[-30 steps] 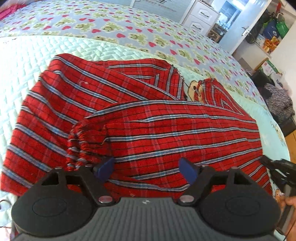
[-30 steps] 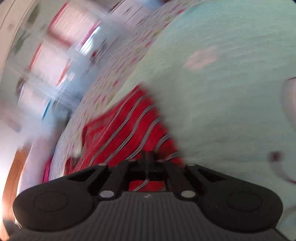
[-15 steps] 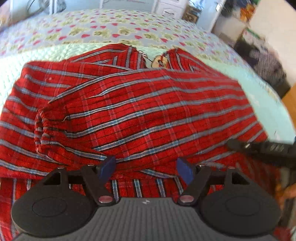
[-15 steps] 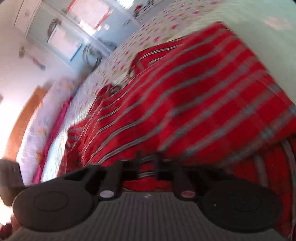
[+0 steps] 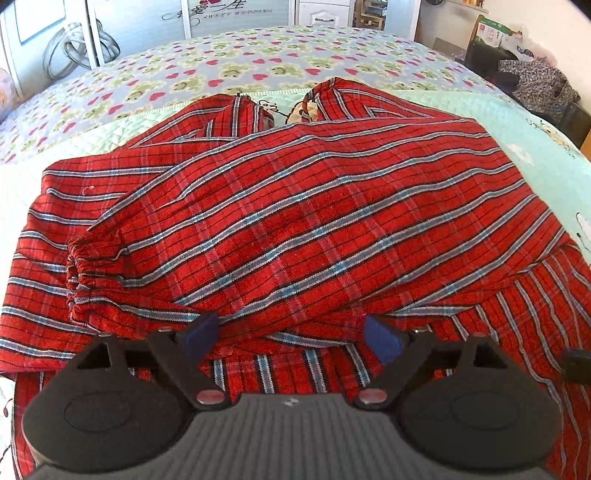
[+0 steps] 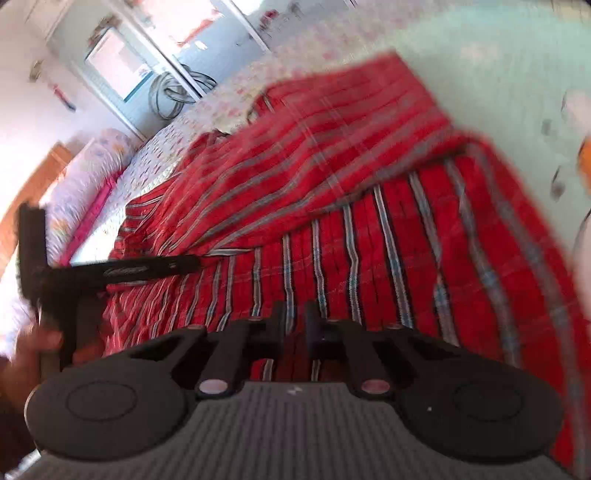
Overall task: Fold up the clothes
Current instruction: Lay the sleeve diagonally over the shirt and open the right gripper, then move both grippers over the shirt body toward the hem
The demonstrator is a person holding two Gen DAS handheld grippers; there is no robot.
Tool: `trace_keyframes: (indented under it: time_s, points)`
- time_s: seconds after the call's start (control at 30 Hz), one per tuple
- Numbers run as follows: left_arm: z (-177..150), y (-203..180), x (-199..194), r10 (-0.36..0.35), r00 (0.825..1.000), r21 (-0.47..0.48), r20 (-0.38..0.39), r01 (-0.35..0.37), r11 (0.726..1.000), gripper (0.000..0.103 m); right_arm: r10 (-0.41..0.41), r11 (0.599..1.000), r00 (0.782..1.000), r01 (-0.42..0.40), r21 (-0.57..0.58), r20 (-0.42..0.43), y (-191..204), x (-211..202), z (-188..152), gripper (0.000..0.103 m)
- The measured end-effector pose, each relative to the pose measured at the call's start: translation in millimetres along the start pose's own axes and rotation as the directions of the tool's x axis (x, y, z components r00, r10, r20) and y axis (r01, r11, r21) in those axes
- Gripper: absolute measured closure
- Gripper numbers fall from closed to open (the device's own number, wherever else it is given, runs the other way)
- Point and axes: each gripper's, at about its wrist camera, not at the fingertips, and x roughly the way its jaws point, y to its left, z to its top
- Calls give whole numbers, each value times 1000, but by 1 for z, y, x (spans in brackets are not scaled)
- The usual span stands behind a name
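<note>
A red plaid garment lies spread on the mint quilt of a bed. One sleeve is folded across its body, with the gathered cuff at the left. My left gripper hangs open just above the garment's near edge, and nothing sits between its blue pads. A small part of the right gripper shows at the right edge. In the blurred right wrist view my right gripper is shut on a fold of the garment. The left gripper reaches in from the left, held by a hand.
A heart-and-bear sheet covers the far half of the bed. Behind it stand white cabinets and looped hoops. Dark bags and piled clothes sit off the right side. A pillow lies by the wooden headboard.
The left wrist view swung to face the garment squarely, with its gripper staying open. The right gripper swept fast along the garment's near edge, still closed on cloth.
</note>
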Motion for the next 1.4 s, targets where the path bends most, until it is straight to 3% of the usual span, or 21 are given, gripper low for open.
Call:
trace_keyframes:
  time_s: [0.07,0.13,0.17,0.23,0.3,0.33,0.37,0.47,0.53,0.63,0.77,0.8,0.97,1.07,1.1,1.4]
  points:
    - [-1,-3,-2,25,1000,3,8,-25,1000,15,8,998,1000,-7,-69,9,17,-19,-15,85]
    - [-3,-9,-16,74,997,16,15,-75,997,29,16,990,1000,-13,-139,18,34,-39,-30,80]
    - [-6,-13,-28,93,996,36,16,-93,995,37,-2,990,1000,0,-141,-17,33,-42,-43,79]
    - [-16,-24,-57,126,992,62,-3,-125,990,35,-35,994,995,25,-106,-92,24,-45,-68,80]
    - [-41,-24,-82,-19,996,-11,-89,18,1000,31,-28,996,996,21,-91,-82,23,-60,-81,79]
    - [-53,-24,-94,-94,987,-52,-127,88,995,31,-35,995,996,27,-99,-80,24,-66,-85,79]
    - [-65,-24,-106,-169,972,-96,-162,155,983,31,-43,994,996,35,-105,-79,24,-71,-88,78]
    - [-115,-45,-124,-266,915,-178,-303,219,959,33,-49,996,994,41,-78,-95,19,-82,-97,78]
    - [-146,-68,-139,-221,914,-142,-341,183,973,33,-55,997,994,49,-67,-95,19,-93,-100,78]
    - [-174,-100,-158,-137,929,-30,-343,135,990,33,-88,992,993,80,-102,-79,31,-117,-108,76]
    - [-186,-113,-154,-112,920,-27,-375,110,994,28,-115,984,990,102,-147,-85,51,-141,-121,46]
    - [-185,-112,-151,-108,918,-36,-382,102,994,26,-129,979,987,111,-174,-96,56,-143,-125,45]
    - [-179,-110,-139,-144,889,-71,-435,126,990,13,-199,978,944,176,-108,-262,34,-125,-145,50]
    - [-180,-110,-137,-157,883,-70,-442,140,988,7,-209,977,933,184,-109,-294,36,-133,-154,78]
    - [-181,-110,-137,-158,883,-64,-441,145,987,5,-212,976,928,187,-111,-305,37,-136,-158,81]
    - [-187,-109,-137,-136,894,-24,-427,138,990,0,-246,969,883,213,-125,-400,44,-159,-188,80]
